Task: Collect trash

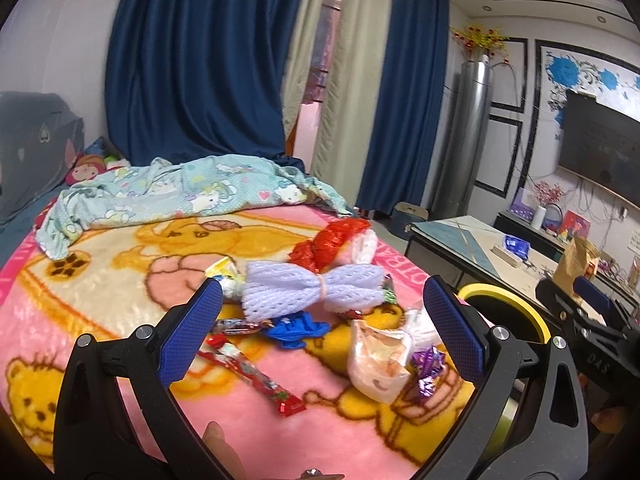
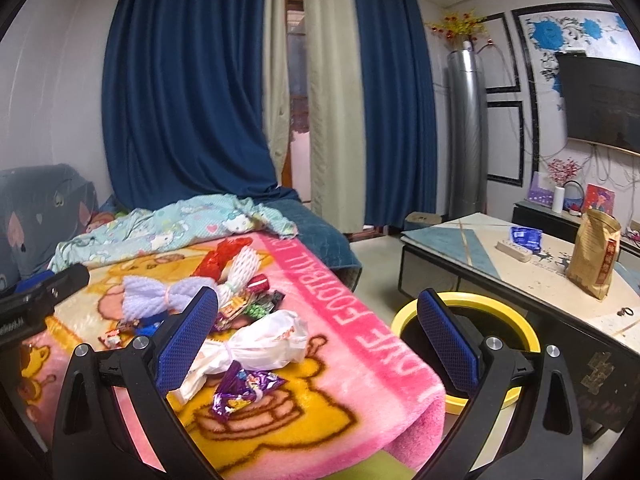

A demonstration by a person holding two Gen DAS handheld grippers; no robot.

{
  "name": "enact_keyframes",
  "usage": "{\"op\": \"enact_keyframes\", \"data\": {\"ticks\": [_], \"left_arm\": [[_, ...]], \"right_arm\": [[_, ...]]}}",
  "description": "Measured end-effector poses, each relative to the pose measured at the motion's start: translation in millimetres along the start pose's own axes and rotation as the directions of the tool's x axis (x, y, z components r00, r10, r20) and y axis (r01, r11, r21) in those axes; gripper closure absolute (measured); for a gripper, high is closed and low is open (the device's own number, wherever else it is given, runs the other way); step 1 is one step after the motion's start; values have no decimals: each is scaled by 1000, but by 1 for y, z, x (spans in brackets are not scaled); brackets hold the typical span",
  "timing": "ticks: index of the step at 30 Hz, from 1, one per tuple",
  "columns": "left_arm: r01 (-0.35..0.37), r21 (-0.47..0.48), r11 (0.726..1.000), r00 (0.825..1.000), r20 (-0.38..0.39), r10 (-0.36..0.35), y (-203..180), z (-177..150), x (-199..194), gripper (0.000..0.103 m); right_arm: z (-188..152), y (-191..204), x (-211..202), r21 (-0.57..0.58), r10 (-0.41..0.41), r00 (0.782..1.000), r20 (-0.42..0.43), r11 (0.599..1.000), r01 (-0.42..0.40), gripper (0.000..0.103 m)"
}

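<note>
Blue-padded fingers (image 1: 188, 332) of the left gripper (image 1: 320, 328) frame the scene from just above the pink blanket (image 1: 100, 240), and its jaws stand wide apart with nothing between them. Trash lies scattered on the blanket ahead of it: a red wrapper (image 1: 256, 376) nearest, a blue scrap (image 1: 296, 330) beyond it, a lilac foam net (image 1: 312, 290) tied at its middle, and a red net (image 1: 332, 242) farther back. To the right sit a crumpled white bag (image 1: 380, 364) and a purple foil wrapper (image 1: 428, 368) beside it. The right gripper (image 2: 316, 344) hangs over the blanket's near corner, jaws likewise spread and empty, with the white bag (image 2: 260, 346) and purple foil (image 2: 244, 392) close below its left finger. A yellow-rimmed bin (image 2: 472, 304) stands on the floor just off the blanket's edge, next to a low table (image 2: 520, 280) bearing a brown pouch (image 2: 596, 252). Dark blue curtains (image 2: 180, 100) hang behind.
</note>
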State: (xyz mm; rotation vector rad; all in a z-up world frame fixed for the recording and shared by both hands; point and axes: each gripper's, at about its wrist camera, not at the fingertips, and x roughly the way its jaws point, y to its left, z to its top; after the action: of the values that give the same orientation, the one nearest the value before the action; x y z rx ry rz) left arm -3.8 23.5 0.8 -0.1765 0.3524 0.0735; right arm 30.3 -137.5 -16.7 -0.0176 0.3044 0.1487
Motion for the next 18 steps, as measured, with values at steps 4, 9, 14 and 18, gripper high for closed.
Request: {"op": "enact_keyframes", "data": {"ticks": [4, 9, 14, 18], "left_arm": [[-23, -33, 999, 1000, -2, 22, 14, 2, 2, 11], [-50, -74, 996, 999, -10, 49, 32, 5, 4, 11], [-73, -114, 991, 997, -24, 70, 52, 9, 12, 11], [-69, -128, 989, 997, -55, 62, 61, 12, 24, 11]], "right_arm": [[2, 11, 10, -29, 40, 999, -31, 999, -41, 6], [4, 28, 25, -67, 91, 994, -67, 993, -95, 6], [9, 37, 41, -71, 128, 987, -100, 988, -136, 6], [14, 40, 58, -69, 134, 983, -123, 987, -143, 6]]}}
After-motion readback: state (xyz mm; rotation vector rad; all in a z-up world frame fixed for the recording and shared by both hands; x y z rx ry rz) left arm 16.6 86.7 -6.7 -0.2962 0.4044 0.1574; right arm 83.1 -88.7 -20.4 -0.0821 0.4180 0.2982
